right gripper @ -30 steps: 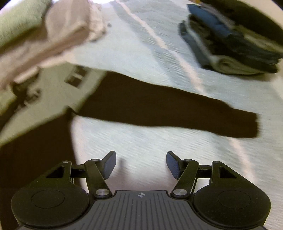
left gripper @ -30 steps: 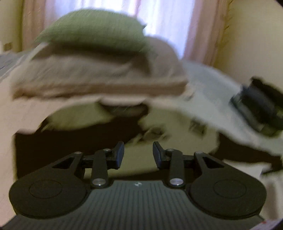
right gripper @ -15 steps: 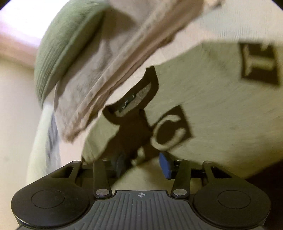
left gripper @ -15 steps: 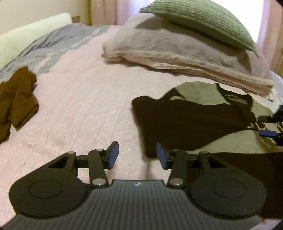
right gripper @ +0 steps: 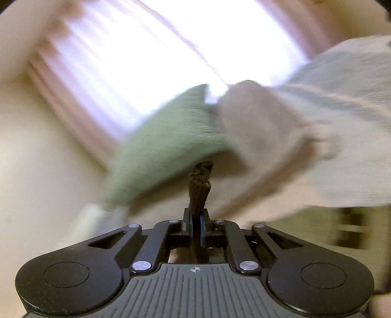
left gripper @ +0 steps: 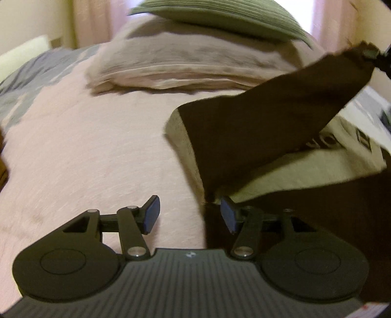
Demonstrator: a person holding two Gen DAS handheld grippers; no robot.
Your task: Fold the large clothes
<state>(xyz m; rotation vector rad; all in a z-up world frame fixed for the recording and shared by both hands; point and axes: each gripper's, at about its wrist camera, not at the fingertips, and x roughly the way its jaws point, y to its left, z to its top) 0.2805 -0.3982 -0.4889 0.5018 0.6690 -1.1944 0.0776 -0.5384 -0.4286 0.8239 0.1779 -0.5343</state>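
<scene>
A large shirt with a pale olive body (left gripper: 305, 166) and dark brown sleeves lies on the pink bedspread (left gripper: 97, 151). One brown sleeve (left gripper: 256, 127) is lifted, stretching up to the top right, where my right gripper (left gripper: 374, 55) pinches its cuff. In the right wrist view that gripper (right gripper: 195, 227) is shut on the bunched brown cuff (right gripper: 199, 188). My left gripper (left gripper: 189, 214) is open and low over the bed, its right finger by the sleeve's lower corner, nothing between the pads.
A beige pillow (left gripper: 183, 63) with a green cushion (left gripper: 220, 17) on top lies at the head of the bed, close behind the shirt. Bright curtained window (right gripper: 146, 61) behind. A grey patterned blanket (left gripper: 27, 73) covers the far left.
My right gripper has shut on the brown sleeve's cuff and lifted it up and to the right. My left gripper moved closer to the shirt's edge and stays open.
</scene>
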